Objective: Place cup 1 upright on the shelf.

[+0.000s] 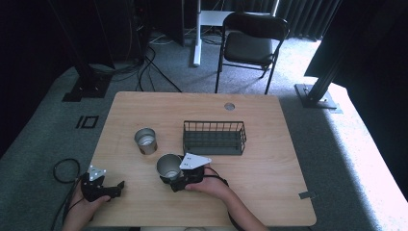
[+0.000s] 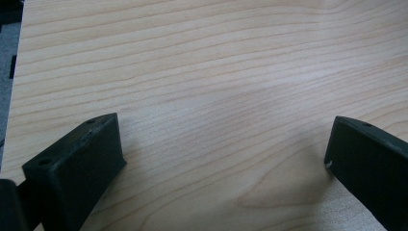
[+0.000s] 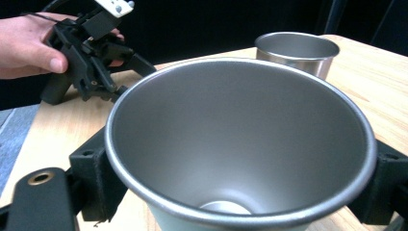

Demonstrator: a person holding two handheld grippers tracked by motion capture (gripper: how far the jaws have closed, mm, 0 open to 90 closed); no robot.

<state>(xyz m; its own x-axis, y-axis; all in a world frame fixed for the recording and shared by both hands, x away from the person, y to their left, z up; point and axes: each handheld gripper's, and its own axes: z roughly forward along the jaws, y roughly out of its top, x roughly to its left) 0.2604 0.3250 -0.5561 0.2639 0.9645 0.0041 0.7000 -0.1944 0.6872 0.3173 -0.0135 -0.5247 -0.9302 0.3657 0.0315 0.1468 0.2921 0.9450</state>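
- Supporting everything is the wooden table (image 1: 269,192), with nothing placed anywhere final yet, as far as I can judge.
- Beyond the right gripper (image 1: 179,177) stands a wire basket (image 1: 214,137), empty, perhaps a destination.
- Clamped between that gripper's jaws is a steel cup (image 3: 240,144), upright, its inside empty.
- Ahead and to its left stands a second cup (image 1: 146,140), untouched on the wood.
- Off to its left, the left gripper (image 1: 113,188) rests with jaws spread wide over bare wood, holding nothing.

A black folding chair (image 1: 251,43) stood on the grey carpet (image 1: 43,130) at the top centre of the frame. Black cables (image 1: 149,65) trailed across the floor at upper left, beside a white desk leg (image 1: 197,33).
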